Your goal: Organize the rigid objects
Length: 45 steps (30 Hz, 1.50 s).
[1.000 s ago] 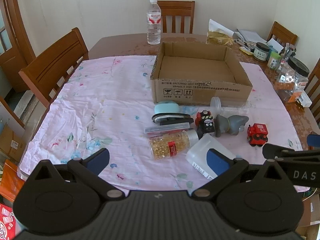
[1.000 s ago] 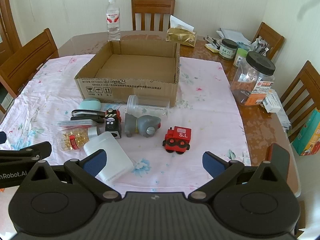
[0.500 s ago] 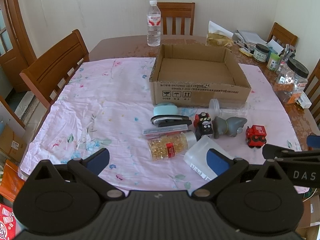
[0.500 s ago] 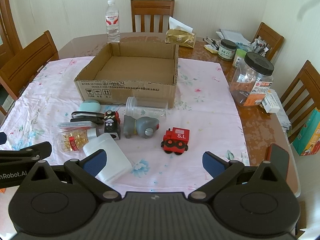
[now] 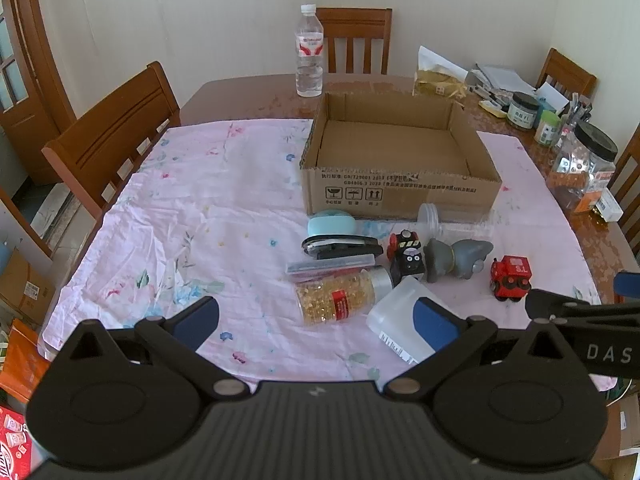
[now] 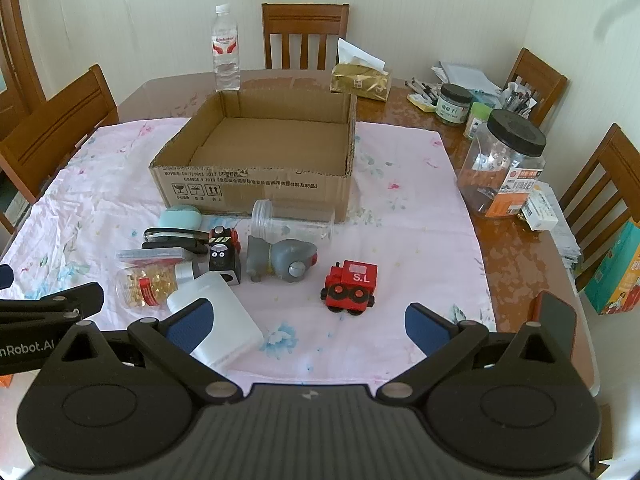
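Note:
An empty cardboard box (image 5: 400,188) (image 6: 256,192) stands on the pink cloth. In front of it lie a red toy train (image 6: 351,287) (image 5: 511,277), a grey elephant toy (image 6: 282,258) (image 5: 456,259), a black toy engine (image 6: 225,255) (image 5: 407,255), a clear jar (image 6: 294,222), a teal case (image 5: 331,222), a black stapler (image 5: 342,246), a bottle of yellow capsules (image 5: 338,298) (image 6: 150,286) and a white container (image 5: 394,320) (image 6: 218,320). My left gripper (image 5: 316,320) and right gripper (image 6: 306,322) hover open near the table's front edge, nothing between their fingers.
A water bottle (image 5: 309,62) stands behind the box. Jars, pens and papers (image 6: 500,160) crowd the table's right side, with a gold tissue pack (image 6: 360,80) at the back. Wooden chairs (image 5: 112,140) surround the table. A phone (image 6: 556,324) lies at the right edge.
Both grippers have drawn back and risen slightly, so the objects look a little farther off. Nothing on the table has moved.

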Tool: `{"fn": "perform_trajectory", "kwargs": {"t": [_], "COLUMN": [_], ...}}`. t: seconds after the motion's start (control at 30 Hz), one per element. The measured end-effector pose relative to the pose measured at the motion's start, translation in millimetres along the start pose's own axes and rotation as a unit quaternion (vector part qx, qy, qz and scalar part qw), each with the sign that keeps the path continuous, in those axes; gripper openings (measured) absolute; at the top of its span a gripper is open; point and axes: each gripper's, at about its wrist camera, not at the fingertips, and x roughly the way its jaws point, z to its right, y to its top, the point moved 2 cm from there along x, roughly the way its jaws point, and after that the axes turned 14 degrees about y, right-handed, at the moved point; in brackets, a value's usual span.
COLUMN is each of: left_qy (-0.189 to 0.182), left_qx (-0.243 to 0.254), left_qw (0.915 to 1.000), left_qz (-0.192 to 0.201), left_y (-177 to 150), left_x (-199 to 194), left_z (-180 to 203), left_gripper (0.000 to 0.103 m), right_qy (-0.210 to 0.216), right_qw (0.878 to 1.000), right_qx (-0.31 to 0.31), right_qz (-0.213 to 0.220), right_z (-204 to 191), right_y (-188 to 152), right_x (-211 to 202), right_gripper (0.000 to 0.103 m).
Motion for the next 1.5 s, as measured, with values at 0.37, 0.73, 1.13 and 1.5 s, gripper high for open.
{"fn": "perform_trajectory", "kwargs": {"t": [0.37, 0.73, 1.13, 1.5], "left_qy": [-0.001, -0.003, -0.035, -0.077], "left_qx": [-0.002, -0.001, -0.001, 0.03], "left_qw": [1.0, 1.0, 0.999, 0.9957], "left_qz": [0.002, 0.002, 0.028, 0.042], "left_y": [2, 5, -5, -18], "left_x": [0, 5, 15, 30], "left_z": [0, 1, 4, 12], "left_gripper": [0.102, 0.102, 0.102, 0.102], "right_qy": [0.0, 0.006, 0.021, 0.015], "right_qw": [1.0, 1.0, 1.0, 1.0], "right_qx": [-0.001, 0.0, -0.005, 0.011], "right_qz": [0.003, 0.009, 0.019, 0.004], "right_z": [0, 2, 6, 26], "right_y": [2, 3, 0, -4], "right_x": [-1, 2, 9, 23], "right_gripper": [0.103, 0.103, 0.103, 0.103]}}
